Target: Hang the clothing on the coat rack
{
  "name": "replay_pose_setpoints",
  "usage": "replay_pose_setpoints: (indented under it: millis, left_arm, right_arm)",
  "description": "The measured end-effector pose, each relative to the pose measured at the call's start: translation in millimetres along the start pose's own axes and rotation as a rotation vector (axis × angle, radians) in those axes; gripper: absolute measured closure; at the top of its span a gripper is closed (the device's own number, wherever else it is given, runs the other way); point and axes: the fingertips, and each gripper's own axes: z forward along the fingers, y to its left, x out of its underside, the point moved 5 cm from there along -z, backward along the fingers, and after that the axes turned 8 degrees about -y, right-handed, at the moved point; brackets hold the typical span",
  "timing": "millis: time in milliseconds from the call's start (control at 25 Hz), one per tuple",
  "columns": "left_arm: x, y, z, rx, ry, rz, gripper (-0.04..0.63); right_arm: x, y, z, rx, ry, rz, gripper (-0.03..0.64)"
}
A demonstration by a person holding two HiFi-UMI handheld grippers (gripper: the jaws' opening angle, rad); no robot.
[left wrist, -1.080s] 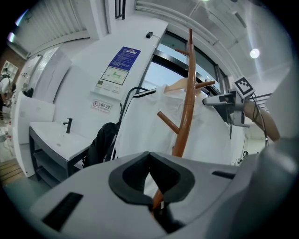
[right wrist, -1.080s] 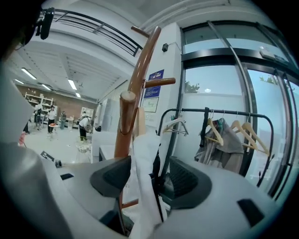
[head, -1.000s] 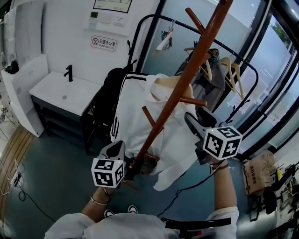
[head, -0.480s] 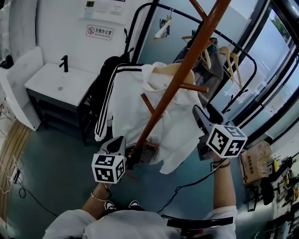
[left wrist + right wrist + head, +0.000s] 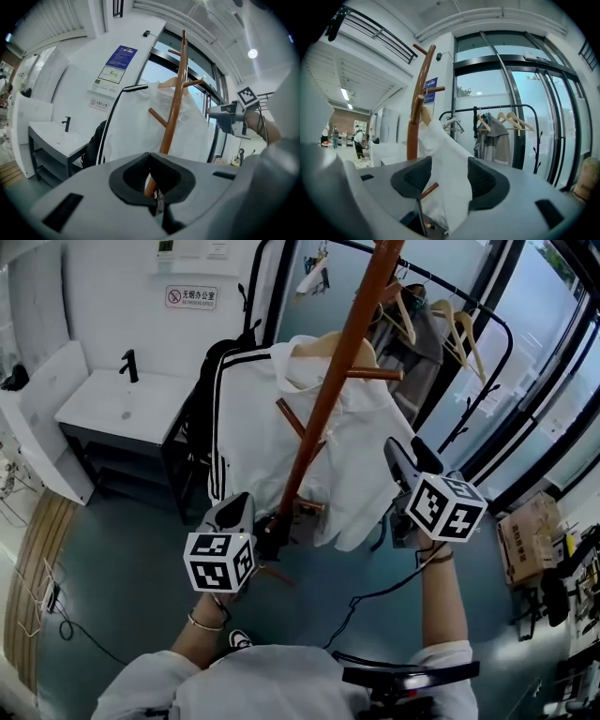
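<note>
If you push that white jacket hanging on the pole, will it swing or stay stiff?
Probably swings and crumples: the white jacket hangs in soft folds. Likely light, as one slim wooden hanger carries it.

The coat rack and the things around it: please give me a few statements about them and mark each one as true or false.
1. A white jacket hangs on the coat rack. True.
2. The right gripper is shut tight. False: its jaws stand apart.
3. The left gripper is shut on the coat rack's pole. True.
4. In the head view the washbasin stands right of the coat rack. False: it stands left of it.
5. A grey garment hangs on the black clothes rail. True.
</note>
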Motion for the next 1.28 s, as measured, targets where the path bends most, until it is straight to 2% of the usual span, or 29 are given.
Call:
replay_pose_setpoints:
  millis: [240,360,560,640,720,880,1160,1280]
  left_arm:
    - [0,-14,-25,0.007,0.019,0.029,0.586]
    - [-1,-23,-37,0.016,0.02,0.039,0.586]
    - [5,-32,-54,0.02,0.044,0.052,0.586]
    - [5,-35,-59,0.025,0.053,0.061,0.586]
    - [8,-40,-63,0.039,0.062,0.077,0.586]
    - [8,-39,-63,0.06,0.075,0.098,0.586]
    - [-11,-41,-48,0.113,0.044,0.088,0.586]
    - [-14,-41,-43,0.119,0.03,0.081,0.586]
  right_arm:
    - [33,11,-32,0.017,0.016,0.096,0.359]
    - [47,19,-46,0.019,0.026,0.129,0.398]
    - [74,40,-59,-0.001,0.05,0.189,0.408]
    - [86,50,-64,0.002,0.063,0.203,0.445]
    - [100,58,-69,0.008,0.084,0.203,0.524]
    - [124,75,-78,0.026,0.117,0.171,0.591]
    - [151,100,-85,0.05,0.151,0.273,0.592]
    - [149,101,-85,0.063,0.163,0.256,0.594]
